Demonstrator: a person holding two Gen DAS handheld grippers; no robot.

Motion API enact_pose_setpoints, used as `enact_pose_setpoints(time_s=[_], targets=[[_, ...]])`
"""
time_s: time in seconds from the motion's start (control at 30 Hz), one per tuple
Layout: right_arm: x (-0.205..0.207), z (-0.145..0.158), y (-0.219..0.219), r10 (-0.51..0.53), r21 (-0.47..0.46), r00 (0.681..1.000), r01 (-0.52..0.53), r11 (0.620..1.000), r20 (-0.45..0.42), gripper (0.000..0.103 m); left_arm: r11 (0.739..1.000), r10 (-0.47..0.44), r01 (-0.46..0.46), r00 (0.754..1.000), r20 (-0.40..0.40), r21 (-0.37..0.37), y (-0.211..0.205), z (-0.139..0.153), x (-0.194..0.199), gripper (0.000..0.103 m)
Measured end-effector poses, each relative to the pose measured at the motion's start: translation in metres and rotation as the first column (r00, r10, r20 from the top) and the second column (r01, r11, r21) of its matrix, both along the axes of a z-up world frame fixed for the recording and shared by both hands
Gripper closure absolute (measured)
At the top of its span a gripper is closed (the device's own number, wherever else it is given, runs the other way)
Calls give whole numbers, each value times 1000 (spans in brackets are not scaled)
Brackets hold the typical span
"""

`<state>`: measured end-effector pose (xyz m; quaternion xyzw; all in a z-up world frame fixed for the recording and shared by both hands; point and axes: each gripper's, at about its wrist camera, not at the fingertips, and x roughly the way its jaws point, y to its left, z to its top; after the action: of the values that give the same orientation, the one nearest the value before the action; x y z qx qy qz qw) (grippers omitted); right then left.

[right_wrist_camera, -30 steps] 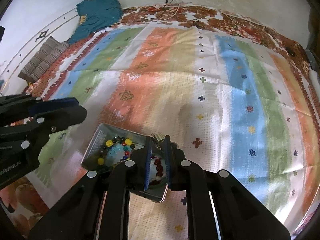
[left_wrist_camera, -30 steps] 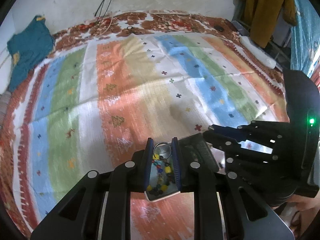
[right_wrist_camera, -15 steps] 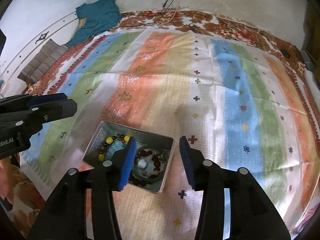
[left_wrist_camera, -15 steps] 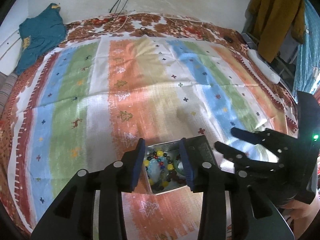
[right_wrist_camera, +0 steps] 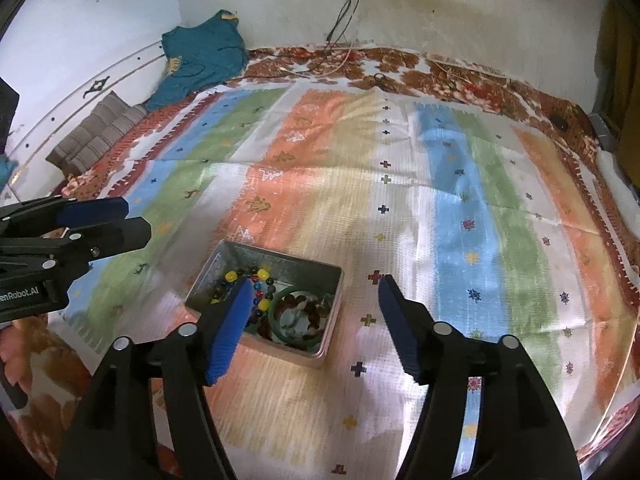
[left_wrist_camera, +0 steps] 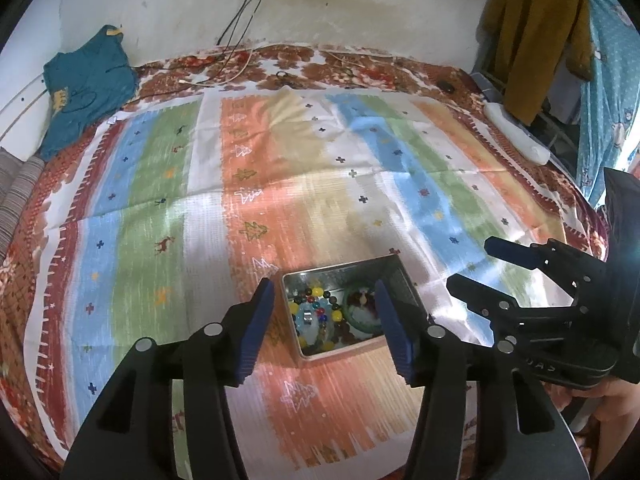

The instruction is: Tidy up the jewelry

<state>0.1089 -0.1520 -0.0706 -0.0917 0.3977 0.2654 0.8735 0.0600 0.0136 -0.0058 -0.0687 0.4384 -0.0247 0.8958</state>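
Note:
A small metal tin (left_wrist_camera: 390,266) (right_wrist_camera: 334,300) sits on the striped cloth. It holds a multicoloured bead bracelet (left_wrist_camera: 316,314) (right_wrist_camera: 246,276), a green bangle (left_wrist_camera: 362,330) (right_wrist_camera: 298,320) and dark red beads. My left gripper (left_wrist_camera: 326,328) is open and empty above the tin, its jaws to either side of it. My right gripper (right_wrist_camera: 312,320) is open and empty above the tin's right half. Each gripper also shows in the other's view: the right one (left_wrist_camera: 532,280), the left one (right_wrist_camera: 76,228).
The striped cloth (left_wrist_camera: 280,184) covers a bed with a floral sheet. A teal shirt (left_wrist_camera: 86,84) lies at the far left. Cables (left_wrist_camera: 236,68) trail at the far edge. A white object (left_wrist_camera: 520,138) lies at the right edge, and clothes (left_wrist_camera: 532,36) hang beyond it.
Both grippers were shut on jewelry over the tin one second ago. Both have opened, left the pieces in the tin and risen away from it.

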Motion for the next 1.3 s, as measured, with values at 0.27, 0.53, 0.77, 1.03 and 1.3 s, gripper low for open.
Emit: enact_pose_setpoints(time_s=[0.27,0.53,0.77,1.03,1.3], targets=[[-22,1,-4,33,0,999,-33,999,13,26,1000,-15,15,1000,16,-1,-3,1,-16,40],[-37,3,-10,58,3,998,-58,998,22,22,1000,-17,17,999,27,1,-4,0,-34,37],[-46,7,-18,52,26,998,-52,998,30,17,999,-44,43,997,57,16,-13,1,-54,22],[-61,11,-24,42,24,997,-43,999,71,8,999,-21,16,995,98,49,-16,1,-68,6],[-62,13,-28,34,38,996,-37,999,80,7,998,-4,-2,994,106,56,-15,1,-70,6]])
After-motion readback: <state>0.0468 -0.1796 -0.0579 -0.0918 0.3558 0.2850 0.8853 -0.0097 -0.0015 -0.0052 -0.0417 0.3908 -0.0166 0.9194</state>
